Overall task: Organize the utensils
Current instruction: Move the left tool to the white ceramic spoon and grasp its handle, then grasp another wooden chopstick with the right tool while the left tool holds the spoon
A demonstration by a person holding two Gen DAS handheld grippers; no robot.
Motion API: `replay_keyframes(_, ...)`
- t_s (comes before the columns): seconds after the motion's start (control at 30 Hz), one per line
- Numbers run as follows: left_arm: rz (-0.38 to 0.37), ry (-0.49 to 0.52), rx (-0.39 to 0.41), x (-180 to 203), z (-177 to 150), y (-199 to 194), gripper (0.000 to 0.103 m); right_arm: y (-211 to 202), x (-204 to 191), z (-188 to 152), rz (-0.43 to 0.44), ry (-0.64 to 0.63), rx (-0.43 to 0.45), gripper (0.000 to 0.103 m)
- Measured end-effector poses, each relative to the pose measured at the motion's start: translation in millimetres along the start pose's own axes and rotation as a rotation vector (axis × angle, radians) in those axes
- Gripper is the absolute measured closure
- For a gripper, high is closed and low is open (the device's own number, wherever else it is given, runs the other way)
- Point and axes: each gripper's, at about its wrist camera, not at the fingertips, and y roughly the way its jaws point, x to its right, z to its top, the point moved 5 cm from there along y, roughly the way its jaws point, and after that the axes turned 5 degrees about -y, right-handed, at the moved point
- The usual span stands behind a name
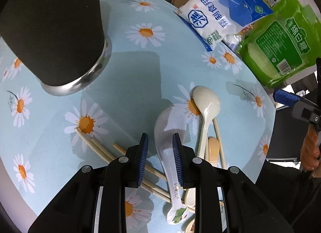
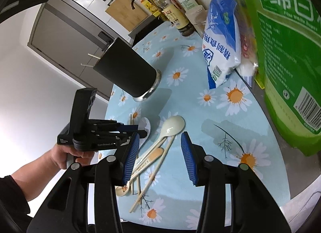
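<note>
Salt bag [image 2: 220, 38] beside green sugar bag [image 2: 286, 56].

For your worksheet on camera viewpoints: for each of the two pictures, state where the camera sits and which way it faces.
Left wrist: on the left gripper, facing down at the white frog spoon; own fingers show.
Right wrist: on the right gripper, facing across the daisy mat; person's left hand shows.
Shared: black holder, cream spoon.

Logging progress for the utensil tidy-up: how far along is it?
Done: two chopstick tips already poke out of the black holder. In hand: nothing yet; the left hand-held gripper is open around the white spoon; the right hand-held gripper is open. Left: both spoons, including the cream spoon, and loose chopsticks.
</note>
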Motion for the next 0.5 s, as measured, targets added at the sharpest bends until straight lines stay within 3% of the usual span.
replay_keyframes(0.13, 0.005, 0.007, -0.011, 0, 1, 1, 0.094, 5, 2, -4, 0.007, 0.014, -0.022, 0.059)
replay_keyframes(0.5, 0.024, 0.022, -0.006, -3, 6, -8, 0.099, 9, 6, -3, 0.011, -0.005, -0.073, 0.059)
